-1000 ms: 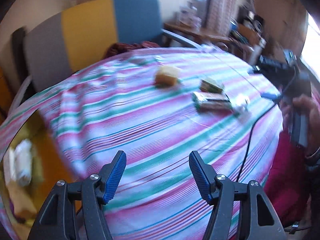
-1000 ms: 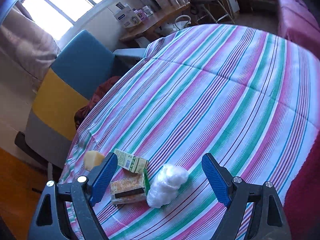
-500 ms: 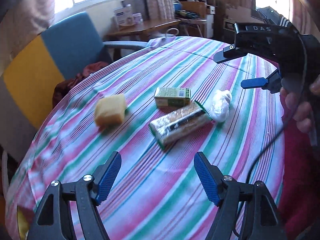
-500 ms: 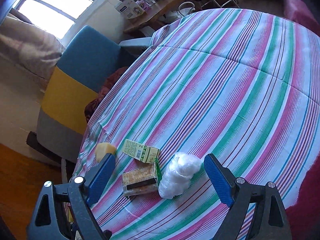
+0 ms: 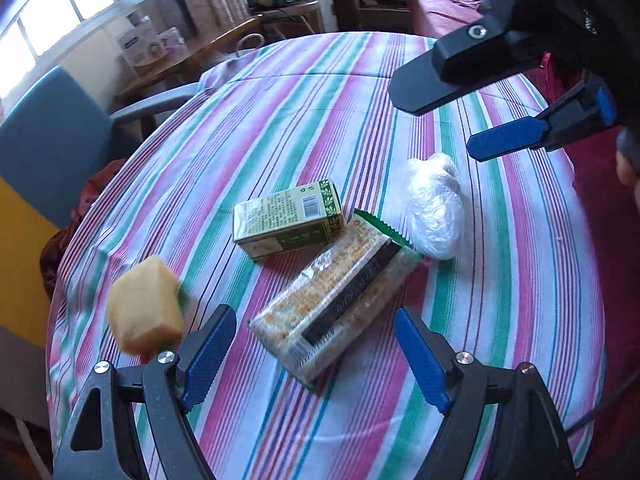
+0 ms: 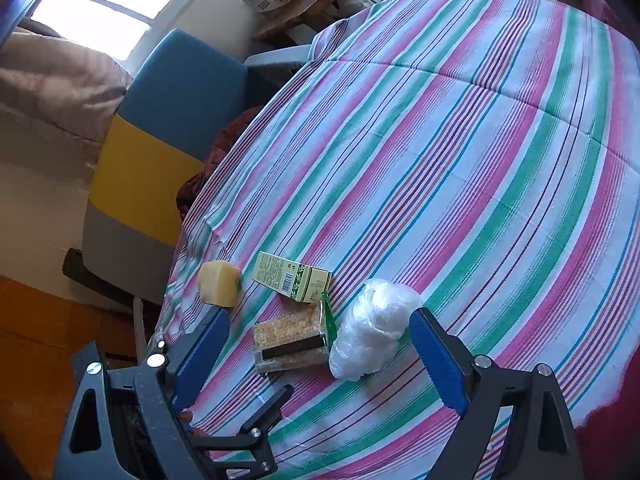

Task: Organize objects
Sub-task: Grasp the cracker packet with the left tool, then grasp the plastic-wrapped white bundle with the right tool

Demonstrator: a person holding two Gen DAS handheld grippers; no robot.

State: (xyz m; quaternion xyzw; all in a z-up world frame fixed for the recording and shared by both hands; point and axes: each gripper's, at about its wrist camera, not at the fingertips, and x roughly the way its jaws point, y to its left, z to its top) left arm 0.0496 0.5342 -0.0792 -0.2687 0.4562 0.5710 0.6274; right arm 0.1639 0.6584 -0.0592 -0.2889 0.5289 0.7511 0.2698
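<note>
On the striped tablecloth (image 5: 280, 120) lie a yellow sponge (image 5: 142, 312), a green box (image 5: 288, 220), a long cracker packet (image 5: 336, 304) and a white plastic bundle (image 5: 434, 208). My left gripper (image 5: 316, 352) is open just above the near end of the cracker packet, empty. My right gripper (image 6: 320, 356) is open above the cracker packet (image 6: 290, 342) and the plastic bundle (image 6: 372, 332), empty. The sponge (image 6: 219, 288) and the box (image 6: 294, 276) lie beyond it. The right gripper also shows at the upper right of the left wrist view (image 5: 460, 124).
A blue, yellow and grey chair (image 6: 160, 132) stands against the table's far left edge. A wooden side table (image 5: 224, 40) with boxes and a red bed (image 5: 448, 12) lie beyond the table. The cloth edge (image 5: 592, 320) drops off at the right.
My left gripper has swung right and moved in close over the objects. My right gripper has come lower and nearer to the packet and the bundle. Both stay open.
</note>
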